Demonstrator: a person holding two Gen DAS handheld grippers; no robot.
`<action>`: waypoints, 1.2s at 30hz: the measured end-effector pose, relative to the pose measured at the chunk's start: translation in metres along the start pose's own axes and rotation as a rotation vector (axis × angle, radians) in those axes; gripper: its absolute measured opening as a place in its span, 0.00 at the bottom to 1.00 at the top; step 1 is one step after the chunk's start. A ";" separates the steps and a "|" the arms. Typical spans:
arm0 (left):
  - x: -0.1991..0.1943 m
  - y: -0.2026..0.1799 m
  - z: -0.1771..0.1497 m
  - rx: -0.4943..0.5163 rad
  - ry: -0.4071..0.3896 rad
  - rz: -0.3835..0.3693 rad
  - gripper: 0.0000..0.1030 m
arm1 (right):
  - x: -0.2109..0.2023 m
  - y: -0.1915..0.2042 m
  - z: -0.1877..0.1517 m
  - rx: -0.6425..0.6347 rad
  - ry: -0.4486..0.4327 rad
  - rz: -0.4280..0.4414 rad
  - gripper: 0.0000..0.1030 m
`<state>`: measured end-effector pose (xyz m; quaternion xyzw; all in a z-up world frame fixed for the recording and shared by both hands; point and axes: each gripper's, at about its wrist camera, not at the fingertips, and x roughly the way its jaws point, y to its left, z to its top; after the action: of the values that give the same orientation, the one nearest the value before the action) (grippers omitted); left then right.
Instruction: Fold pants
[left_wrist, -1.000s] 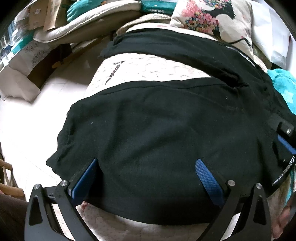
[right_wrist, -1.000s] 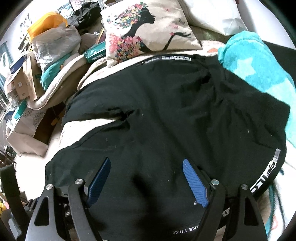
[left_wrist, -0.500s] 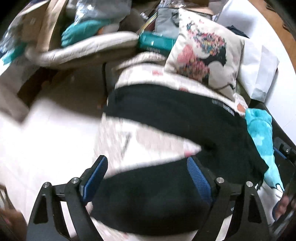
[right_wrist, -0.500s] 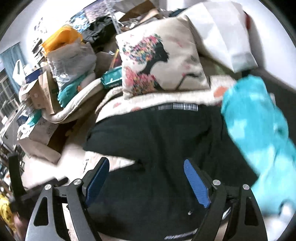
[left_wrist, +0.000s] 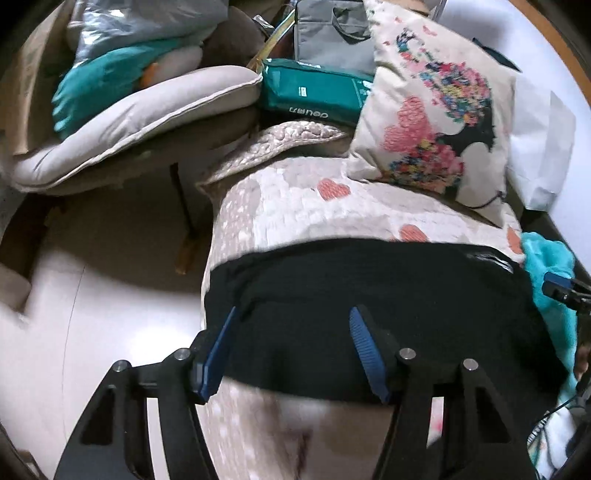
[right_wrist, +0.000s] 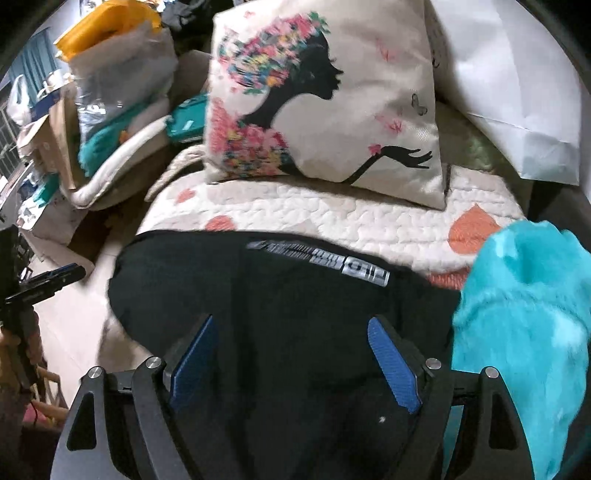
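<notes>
Pants (left_wrist: 369, 288), black, lie as a band across the quilted heart-print cover (left_wrist: 303, 206), below the printed cushion (left_wrist: 432, 122) and just beside a turquoise fluffy blanket (right_wrist: 524, 317). Left gripper (left_wrist: 291, 347) hangs over their near edge, jaws closing, pads not yet pressing cloth. Right gripper (right_wrist: 295, 362) hangs over the pants too, jaws spread and empty.
</notes>
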<state>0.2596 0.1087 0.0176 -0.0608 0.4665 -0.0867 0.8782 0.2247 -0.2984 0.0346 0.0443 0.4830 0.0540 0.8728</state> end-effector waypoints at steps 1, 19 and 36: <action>0.007 0.001 0.005 0.005 0.000 0.003 0.60 | 0.011 -0.002 0.007 -0.008 0.011 -0.003 0.85; 0.111 -0.003 0.039 0.177 0.108 -0.033 0.78 | 0.098 -0.035 0.052 0.005 0.118 0.126 0.84; 0.081 -0.017 0.027 0.226 0.053 -0.040 0.07 | 0.095 -0.001 0.045 -0.124 0.154 0.121 0.16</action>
<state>0.3253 0.0762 -0.0299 0.0317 0.4756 -0.1580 0.8647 0.3126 -0.2873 -0.0216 0.0151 0.5407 0.1395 0.8294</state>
